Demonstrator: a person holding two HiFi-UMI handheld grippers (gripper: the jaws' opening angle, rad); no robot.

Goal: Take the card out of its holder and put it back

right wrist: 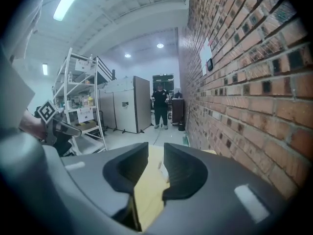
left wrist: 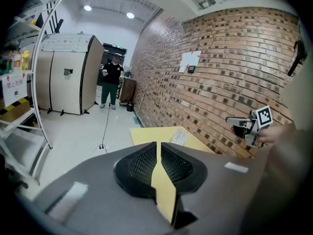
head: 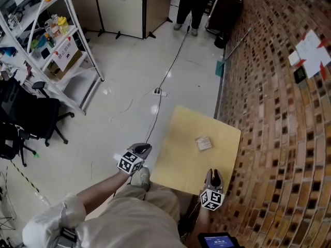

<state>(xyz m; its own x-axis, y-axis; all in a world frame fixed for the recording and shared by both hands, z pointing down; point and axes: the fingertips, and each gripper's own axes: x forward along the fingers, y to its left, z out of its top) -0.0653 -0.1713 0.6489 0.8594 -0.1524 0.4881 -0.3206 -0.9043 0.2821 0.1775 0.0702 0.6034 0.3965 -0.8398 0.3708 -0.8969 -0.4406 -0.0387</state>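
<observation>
Card holder [head: 203,142] lying flat mid-tabletop [head: 178,161], well apart from both claws, right claw [head: 213,174] over tabletop's near edge, jaws apart, empty, left claw [head: 143,149] just off tabletop's near-left edge, jaws a narrow slit apart, empty, brick wall [head: 279,112] along tabletop's right side.

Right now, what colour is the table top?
The table top is pale yellow, clearest in the head view.

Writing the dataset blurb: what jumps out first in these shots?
A small yellow table sits against the brick wall, with only the card holder lying near its middle. The left gripper and right gripper hang by its near side, both empty. Beyond, a person stands at the room's far end.
</observation>
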